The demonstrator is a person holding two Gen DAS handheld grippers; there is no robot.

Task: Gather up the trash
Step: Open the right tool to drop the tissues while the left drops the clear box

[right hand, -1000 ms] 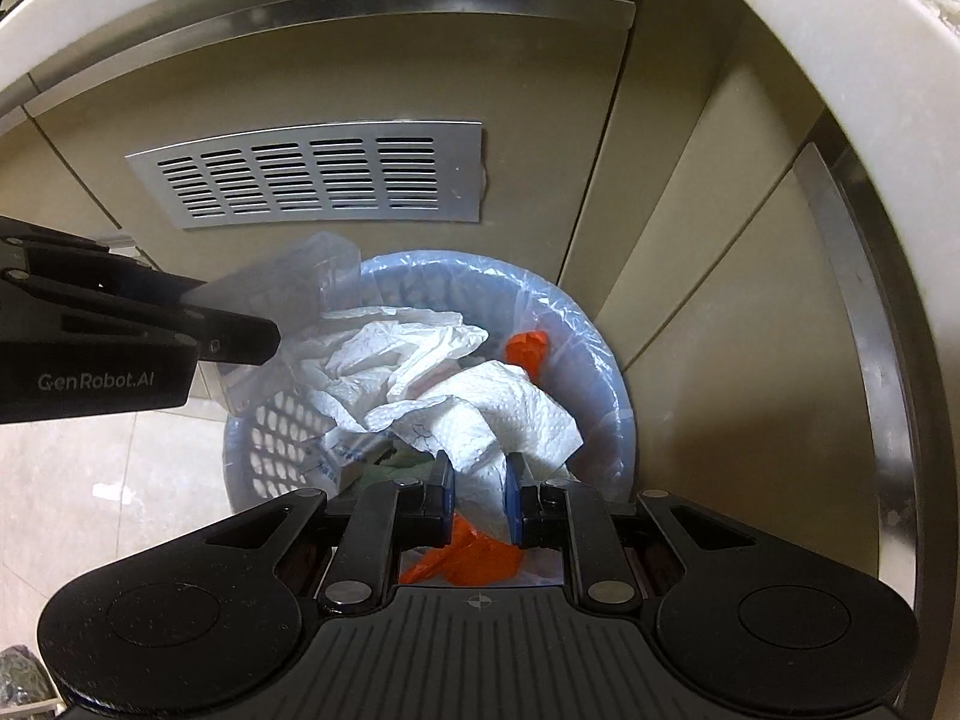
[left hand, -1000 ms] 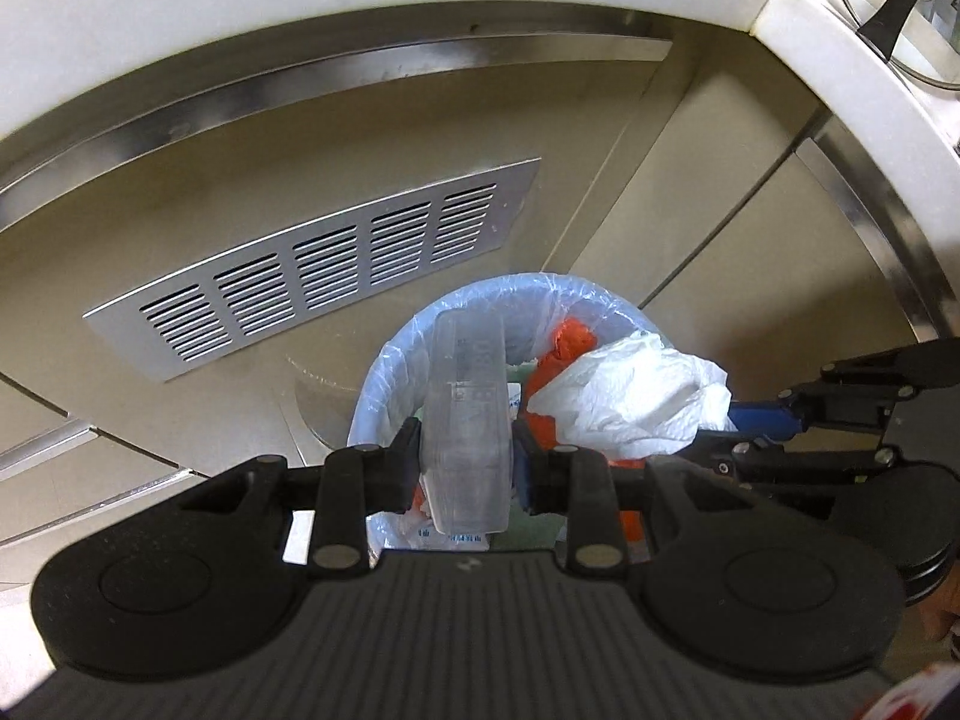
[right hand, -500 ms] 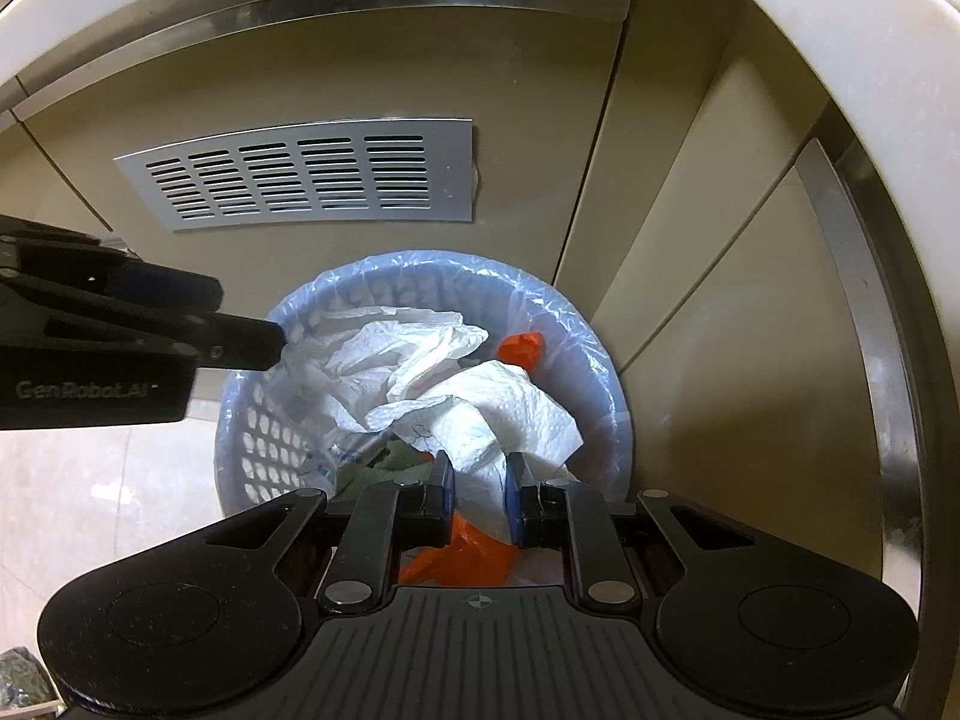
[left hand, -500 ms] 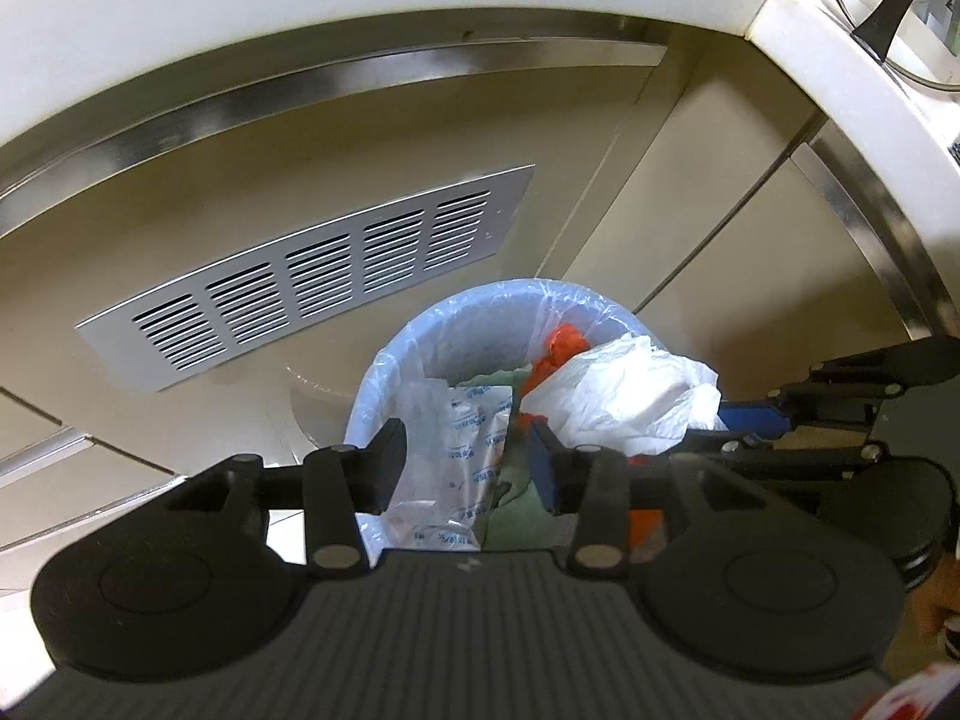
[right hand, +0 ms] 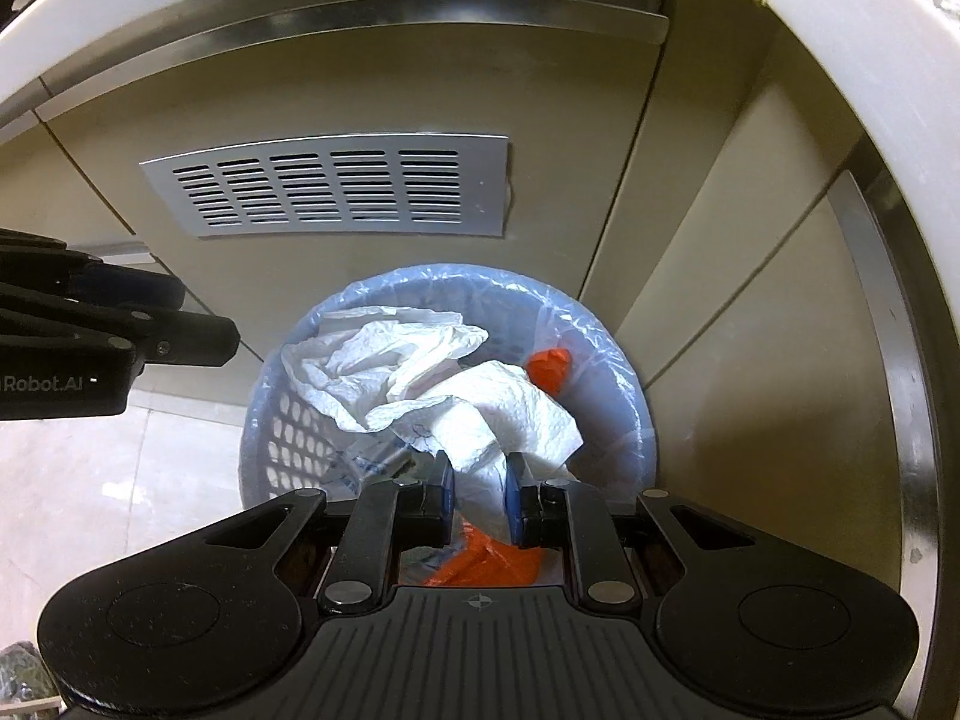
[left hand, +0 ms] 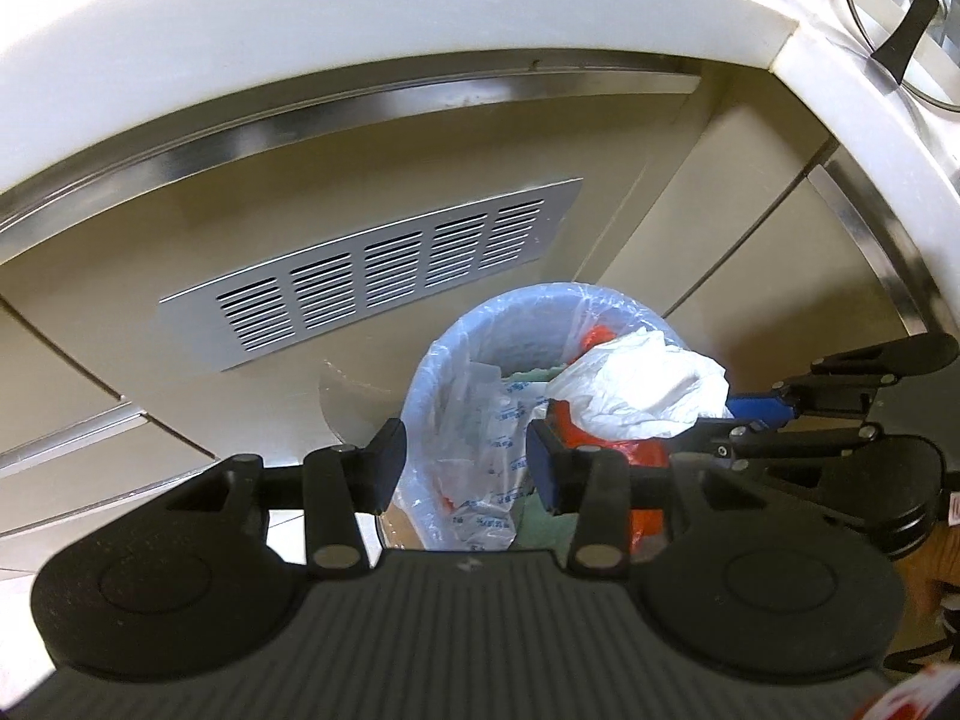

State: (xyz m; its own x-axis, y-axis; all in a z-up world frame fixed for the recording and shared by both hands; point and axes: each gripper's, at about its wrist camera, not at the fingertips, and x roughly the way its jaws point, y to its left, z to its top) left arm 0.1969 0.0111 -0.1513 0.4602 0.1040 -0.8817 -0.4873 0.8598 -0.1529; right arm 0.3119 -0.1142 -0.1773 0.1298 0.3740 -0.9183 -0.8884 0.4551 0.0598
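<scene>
The biggest thing in front of you is the beige cabinet front [right hand: 372, 78] with that metal vent grille [right hand: 336, 192] set into it, and the white desk edge [left hand: 360, 36] curving over the top. Tucked right up against the cabinet on the floor is the blue perforated trash basket [right hand: 288, 426], lined with a clear plastic bag [left hand: 432, 372] and already pretty full: crumpled white paper towels, something orange, some printed clear wrappers.

Your left hand-held gripper [left hand: 465, 462] hangs over the near left rim of the basket. Its jaws have just been opening and now stand moderately apart with nothing between them, so I'd say that hand's drop is done. What it carried looks to be down in the basket among the wrappers, though I can't pick out which piece it is.

Your right hand-held gripper [right hand: 478, 495] is the one left to deal with. It's nearly shut, pinched on a white crumpled paper towel [right hand: 480, 420] that billows out past the fingertips and sits directly over the basket opening.

So you're at the release step. My read: open the right jaws and let the towel fall. It's light and puffy, so it might snag on the pads [right hand: 444, 492] or perch on the heap instead of sinking in. Drop it toward the middle, not near the rim.
</scene>
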